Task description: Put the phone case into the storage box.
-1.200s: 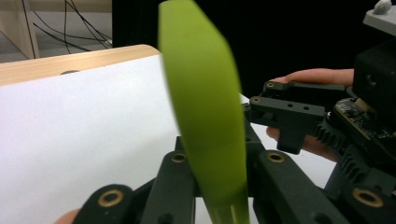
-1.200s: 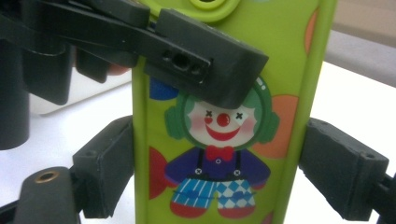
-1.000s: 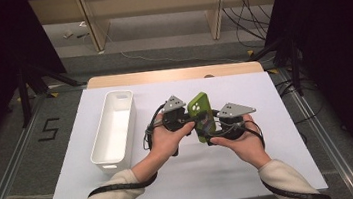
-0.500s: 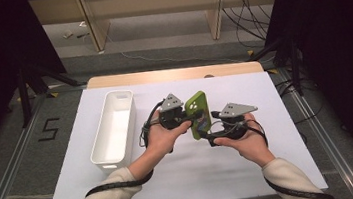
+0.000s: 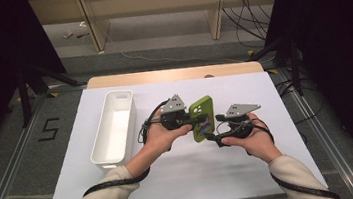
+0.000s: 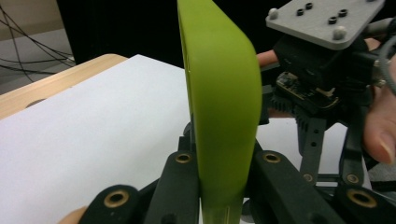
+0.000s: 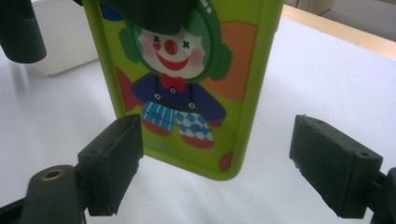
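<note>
Above the table, green phone case (image 5: 202,118) upright — left claw (image 5: 194,121) grasping it, right claw (image 5: 212,131) released.

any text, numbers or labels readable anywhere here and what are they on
"5": black mark on the floor left of the table.
Green phone case: no words, just a clown picture with x-shaped eyes.
Small board on the right gripper, seen in the left gripper view: any markings are too small to read.
White bin: no label visible.
</note>
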`<state>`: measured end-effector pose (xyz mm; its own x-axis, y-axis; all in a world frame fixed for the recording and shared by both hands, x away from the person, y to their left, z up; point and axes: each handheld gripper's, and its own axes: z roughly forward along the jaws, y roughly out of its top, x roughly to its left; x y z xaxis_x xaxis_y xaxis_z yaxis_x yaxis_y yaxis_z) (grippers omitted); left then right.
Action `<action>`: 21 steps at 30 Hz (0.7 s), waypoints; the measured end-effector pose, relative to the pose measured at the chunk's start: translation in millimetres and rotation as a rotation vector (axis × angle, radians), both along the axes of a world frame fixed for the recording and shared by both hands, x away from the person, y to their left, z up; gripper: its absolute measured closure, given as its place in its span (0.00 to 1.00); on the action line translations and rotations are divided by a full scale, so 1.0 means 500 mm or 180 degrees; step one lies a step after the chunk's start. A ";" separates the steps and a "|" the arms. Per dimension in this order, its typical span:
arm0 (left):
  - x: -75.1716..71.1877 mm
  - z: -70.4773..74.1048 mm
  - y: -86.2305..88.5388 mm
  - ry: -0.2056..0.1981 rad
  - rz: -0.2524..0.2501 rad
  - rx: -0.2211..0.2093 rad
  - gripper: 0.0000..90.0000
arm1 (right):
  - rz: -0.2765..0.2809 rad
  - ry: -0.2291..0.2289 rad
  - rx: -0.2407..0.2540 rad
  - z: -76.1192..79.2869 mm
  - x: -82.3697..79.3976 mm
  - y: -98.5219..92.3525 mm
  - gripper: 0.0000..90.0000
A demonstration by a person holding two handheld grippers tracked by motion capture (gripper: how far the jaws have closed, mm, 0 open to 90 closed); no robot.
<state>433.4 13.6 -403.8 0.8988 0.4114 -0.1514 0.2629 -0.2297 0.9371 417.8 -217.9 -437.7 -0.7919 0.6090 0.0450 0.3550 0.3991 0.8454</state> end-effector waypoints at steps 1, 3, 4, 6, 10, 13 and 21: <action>0.000 0.000 0.000 0.0000 0.0000 0.0000 0.93 | 0.0000 0.0000 0.0000 0.000 0.000 0.000 0.21; -0.001 -0.001 -0.001 -0.0009 -0.0022 -0.0008 0.93 | 0.0096 0.0020 0.0029 -0.004 0.002 0.000 0.24; -0.001 -0.001 -0.001 -0.0013 -0.0041 -0.0018 0.93 | 0.0131 0.0042 0.0084 -0.005 0.002 0.000 0.25; -0.002 -0.001 -0.002 -0.0014 -0.0057 -0.0015 0.93 | 0.0179 0.0065 0.0135 -0.007 0.003 0.001 0.29; -0.003 0.000 -0.003 -0.0016 -0.0121 -0.0019 0.93 | 0.0245 0.0065 0.0173 -0.009 0.004 0.002 0.34; -0.003 0.000 -0.005 -0.0025 -0.0157 -0.0028 0.93 | 0.0322 0.0090 0.0254 -0.009 0.005 0.001 0.39; -0.005 0.004 -0.005 -0.0066 -0.0207 -0.0143 0.93 | 0.0552 0.0328 0.0449 -0.016 0.010 -0.009 0.60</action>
<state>430.9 11.0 -401.9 0.9266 0.3451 -0.1494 0.2292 -0.2034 0.9519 423.0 -222.4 -445.6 -0.8708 0.4463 0.2061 0.3789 0.3420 0.8599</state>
